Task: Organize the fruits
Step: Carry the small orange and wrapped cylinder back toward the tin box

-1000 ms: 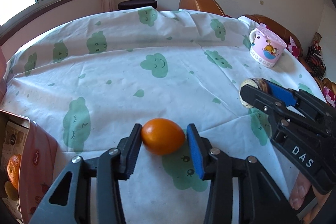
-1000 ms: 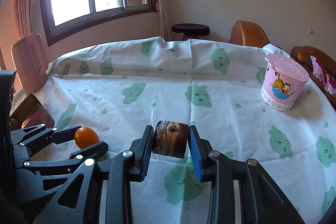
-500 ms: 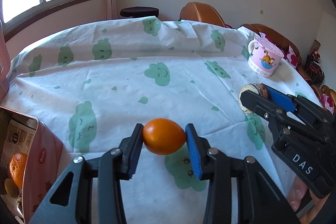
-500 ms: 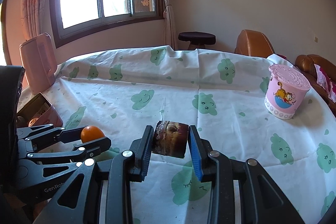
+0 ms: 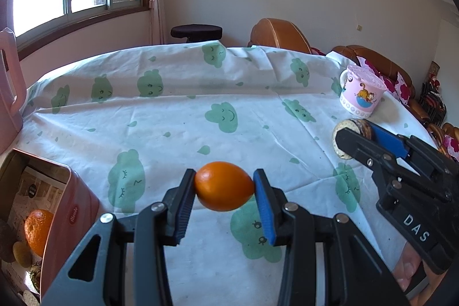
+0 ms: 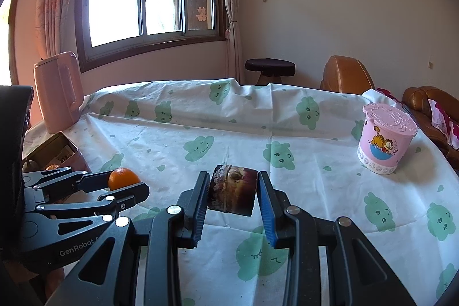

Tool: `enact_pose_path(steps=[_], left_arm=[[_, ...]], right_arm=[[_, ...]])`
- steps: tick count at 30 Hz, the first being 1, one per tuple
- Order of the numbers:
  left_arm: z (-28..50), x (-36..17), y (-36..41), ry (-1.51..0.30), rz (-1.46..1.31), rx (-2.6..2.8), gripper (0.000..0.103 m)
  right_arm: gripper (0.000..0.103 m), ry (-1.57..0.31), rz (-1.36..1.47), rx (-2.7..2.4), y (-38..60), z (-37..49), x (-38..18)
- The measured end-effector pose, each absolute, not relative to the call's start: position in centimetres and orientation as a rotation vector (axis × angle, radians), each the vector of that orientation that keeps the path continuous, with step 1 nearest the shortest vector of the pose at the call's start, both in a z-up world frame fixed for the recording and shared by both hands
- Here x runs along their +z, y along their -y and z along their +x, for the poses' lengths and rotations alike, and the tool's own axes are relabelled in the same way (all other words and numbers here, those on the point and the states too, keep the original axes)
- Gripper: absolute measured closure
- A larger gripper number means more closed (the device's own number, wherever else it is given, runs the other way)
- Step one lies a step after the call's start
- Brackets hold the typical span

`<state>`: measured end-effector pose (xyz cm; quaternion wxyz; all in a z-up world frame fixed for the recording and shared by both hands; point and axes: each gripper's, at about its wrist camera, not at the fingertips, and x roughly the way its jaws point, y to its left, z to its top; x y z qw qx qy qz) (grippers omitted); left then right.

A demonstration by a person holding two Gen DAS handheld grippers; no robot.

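Observation:
My left gripper is shut on an orange and holds it above the table; both also show in the right wrist view, gripper and orange. My right gripper is shut on a brown, cut slice of fruit; it shows at the right in the left wrist view. A pink tin box at lower left holds another orange and small fruits.
A white tablecloth with green clouds covers the round table. A pink lidded cup with a cartoon cat stands at the right. A pink kettle stands at the far left. Brown chairs and a stool are behind.
Both grippers have risen from the table with their fruit. The left one closed on the orange and lifted it; the box now shows more at lower left.

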<state>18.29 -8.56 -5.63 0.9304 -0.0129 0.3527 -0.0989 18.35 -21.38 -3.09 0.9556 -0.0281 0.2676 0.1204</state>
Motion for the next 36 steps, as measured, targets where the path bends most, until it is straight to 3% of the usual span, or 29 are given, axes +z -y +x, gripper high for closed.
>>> enact_pose_path(steps=[36], left_arm=[[15.9,-4.0,8.2,-0.571,-0.020,-0.158,0.061]], right_arm=[[0.068,-0.426,-0.040,0.227,22.0,16.2,-2.2]])
